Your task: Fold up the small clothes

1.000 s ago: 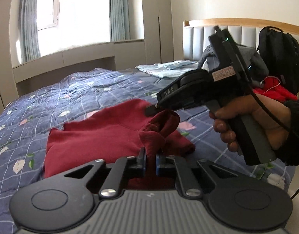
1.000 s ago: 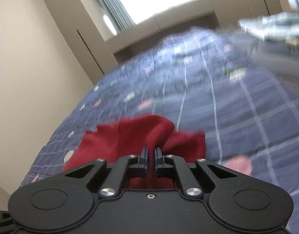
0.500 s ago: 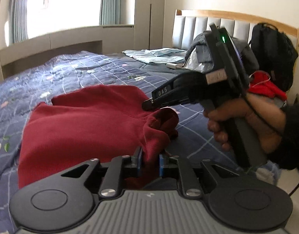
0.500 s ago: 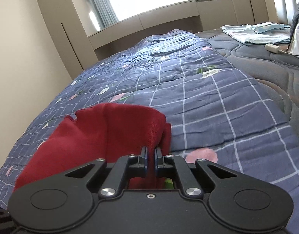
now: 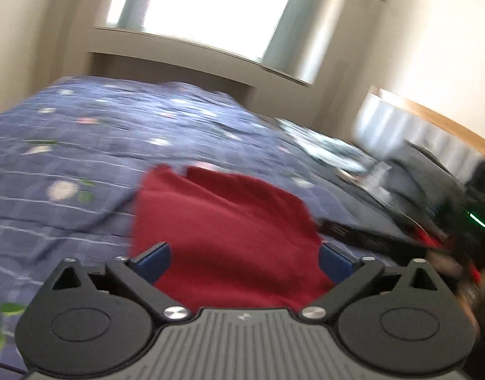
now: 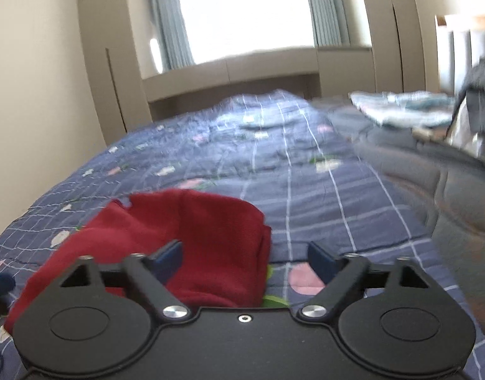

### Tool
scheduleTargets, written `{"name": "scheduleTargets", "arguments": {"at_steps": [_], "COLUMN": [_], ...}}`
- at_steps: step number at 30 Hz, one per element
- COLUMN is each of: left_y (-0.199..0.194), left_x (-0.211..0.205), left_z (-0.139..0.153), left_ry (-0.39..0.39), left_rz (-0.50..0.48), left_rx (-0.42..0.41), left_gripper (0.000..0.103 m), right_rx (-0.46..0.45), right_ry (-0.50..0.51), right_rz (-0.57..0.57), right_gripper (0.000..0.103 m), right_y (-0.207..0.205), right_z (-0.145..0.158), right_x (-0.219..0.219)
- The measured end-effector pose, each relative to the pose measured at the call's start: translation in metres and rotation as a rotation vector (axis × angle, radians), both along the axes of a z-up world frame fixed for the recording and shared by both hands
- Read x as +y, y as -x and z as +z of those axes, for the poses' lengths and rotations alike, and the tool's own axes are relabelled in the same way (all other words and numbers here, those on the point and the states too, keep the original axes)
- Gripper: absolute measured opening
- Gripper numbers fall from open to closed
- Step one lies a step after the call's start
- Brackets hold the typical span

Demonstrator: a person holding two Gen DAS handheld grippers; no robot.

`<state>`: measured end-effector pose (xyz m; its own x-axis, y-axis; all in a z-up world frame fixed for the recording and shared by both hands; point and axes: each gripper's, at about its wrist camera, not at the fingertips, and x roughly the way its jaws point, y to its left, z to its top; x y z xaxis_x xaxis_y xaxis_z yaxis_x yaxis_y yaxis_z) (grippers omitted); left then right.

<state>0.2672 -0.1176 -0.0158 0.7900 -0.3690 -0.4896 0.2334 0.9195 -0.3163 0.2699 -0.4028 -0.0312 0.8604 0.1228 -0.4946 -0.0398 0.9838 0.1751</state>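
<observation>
Garment, dark red and knitted, lay folded on the blue checked floral quilt of the bed.

The left hand-held gripper had its jaws opening, spread wide, blue pads clear of the cloth that lay between and beyond them. The right hand-held gripper likewise had its jaws opening, standing wide, with the red garment bunched toward its left finger and touching neither pad, as far as the view showed. Light blue folded clothes sat farther up the bed near the padded wooden-framed headboard. The left view was blurred.
</observation>
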Motion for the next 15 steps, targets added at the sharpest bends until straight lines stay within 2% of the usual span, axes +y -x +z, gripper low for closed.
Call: {"name": "scheduleTargets", "arguments": {"at_steps": [2,4,8,12,15], "left_y": [-0.010,-0.022,-0.039,-0.035,-0.030], "left_x": [0.008,0.013,0.025,0.036,0.038], "left_z": [-0.004,-0.011,-0.029,-0.048,-0.057], "left_ry": [-0.034,-0.077,-0.149,-0.095,-0.072], "left_rz": [0.084,0.158,0.233,0.243,0.236], "left_rx": [0.020,0.043,0.104,0.145,0.159], "left_gripper": [0.102,0.103,0.102,0.102,0.103], "right_rx": [-0.034,-0.055,-0.059,-0.056,-0.003], "right_ry": [0.011,0.029,0.124,0.261,0.292], "right_rz": [0.017,0.041,0.058,-0.053,-0.119], "right_gripper": [0.102,0.102,0.102,0.102,0.102], "right_y": [0.010,0.018,0.027,0.035,0.036], "right_z": [0.005,0.007,0.001,-0.013,-0.027], "right_x": [0.012,0.026,0.053,0.063,0.059]}}
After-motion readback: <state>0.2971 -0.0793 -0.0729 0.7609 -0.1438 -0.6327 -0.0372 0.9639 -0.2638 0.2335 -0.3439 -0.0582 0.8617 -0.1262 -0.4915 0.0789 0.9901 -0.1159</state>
